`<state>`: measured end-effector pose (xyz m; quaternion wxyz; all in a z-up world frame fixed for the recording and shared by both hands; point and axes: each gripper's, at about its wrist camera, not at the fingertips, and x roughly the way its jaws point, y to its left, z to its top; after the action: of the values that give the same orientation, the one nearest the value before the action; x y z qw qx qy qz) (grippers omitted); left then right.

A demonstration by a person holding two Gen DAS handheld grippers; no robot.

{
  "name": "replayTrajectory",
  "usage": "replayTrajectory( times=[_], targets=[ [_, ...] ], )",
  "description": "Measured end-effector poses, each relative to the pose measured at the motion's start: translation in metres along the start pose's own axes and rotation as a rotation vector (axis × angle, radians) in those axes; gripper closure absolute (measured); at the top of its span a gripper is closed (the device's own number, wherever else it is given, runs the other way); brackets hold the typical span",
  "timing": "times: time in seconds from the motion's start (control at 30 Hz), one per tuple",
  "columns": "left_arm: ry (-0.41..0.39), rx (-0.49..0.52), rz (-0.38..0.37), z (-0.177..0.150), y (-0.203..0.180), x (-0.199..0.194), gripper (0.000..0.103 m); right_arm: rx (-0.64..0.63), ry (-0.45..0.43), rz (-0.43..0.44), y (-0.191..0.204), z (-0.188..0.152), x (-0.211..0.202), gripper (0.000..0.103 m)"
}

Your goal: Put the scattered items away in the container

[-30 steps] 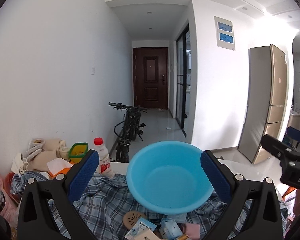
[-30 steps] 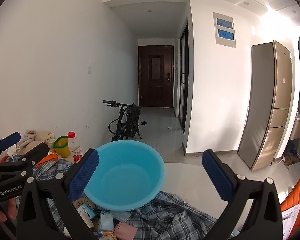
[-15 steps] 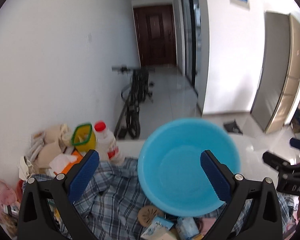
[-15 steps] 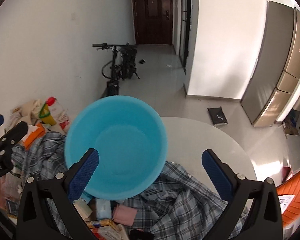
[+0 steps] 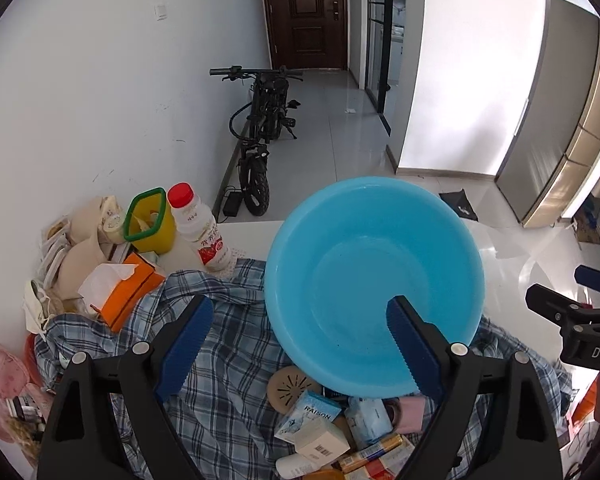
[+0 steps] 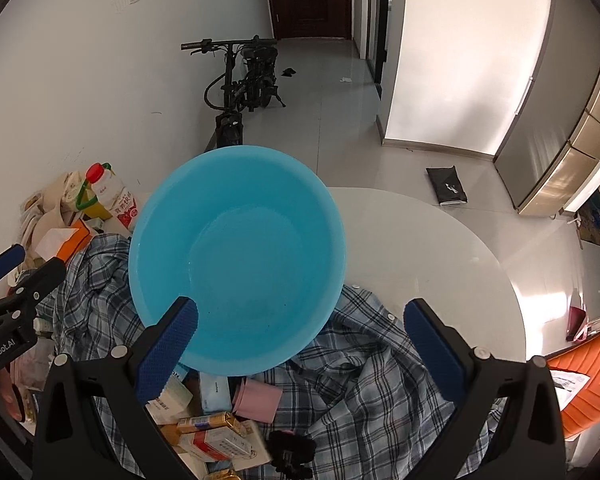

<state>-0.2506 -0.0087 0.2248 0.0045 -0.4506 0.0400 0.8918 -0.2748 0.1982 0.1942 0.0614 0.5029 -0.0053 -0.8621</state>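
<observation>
- Both jaws stand spread with nothing gripped; my left gripper [image 5: 300, 336] has just been narrowing a little, my right gripper [image 6: 300, 336] gapes wide.
- Between and beyond them sits the blue basin [image 5: 374, 280], hollow, on the plaid shirt [image 6: 360, 376].
- Small boxes [image 5: 312, 428] lie scattered just before its near rim.
- I see a round white table [image 6: 420, 240] under everything.

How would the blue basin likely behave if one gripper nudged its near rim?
The blue basin looks empty and thin-walled, so probably light and easily shifted. It rests partly on the rumpled plaid shirt and small boxes, so it may rock or tip. Its smooth plastic probably slips under the fingers.
</observation>
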Motion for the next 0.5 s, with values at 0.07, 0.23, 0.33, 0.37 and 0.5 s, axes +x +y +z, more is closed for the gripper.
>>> replayTrajectory(
  times=[0.07, 0.23, 0.33, 0.37, 0.5],
  targets=[
    [0.007, 0.012, -0.003, -0.002, -0.002, 0.0, 0.012, -0.013, 0.002, 0.008, 0.002, -0.003, -0.003, 0.0],
    [0.071, 0.015, -0.023, -0.008, -0.005, 0.009, 0.012, -0.024, 0.007, 0.006, 0.004, -0.006, -0.009, 0.0],
    [0.051, 0.037, 0.014, -0.01, -0.005, 0.008, 0.012, -0.007, 0.013, 0.013, 0.0, -0.007, -0.009, 0.0],
    [0.052, 0.039, 0.008, -0.011, -0.006, 0.007, 0.012, -0.004, 0.018, 0.018, -0.001, -0.007, -0.007, 0.0],
    [0.049, 0.03, -0.016, -0.016, -0.006, 0.003, 0.012, -0.003, 0.021, 0.01, -0.005, -0.011, -0.004, 0.0]
  ],
)
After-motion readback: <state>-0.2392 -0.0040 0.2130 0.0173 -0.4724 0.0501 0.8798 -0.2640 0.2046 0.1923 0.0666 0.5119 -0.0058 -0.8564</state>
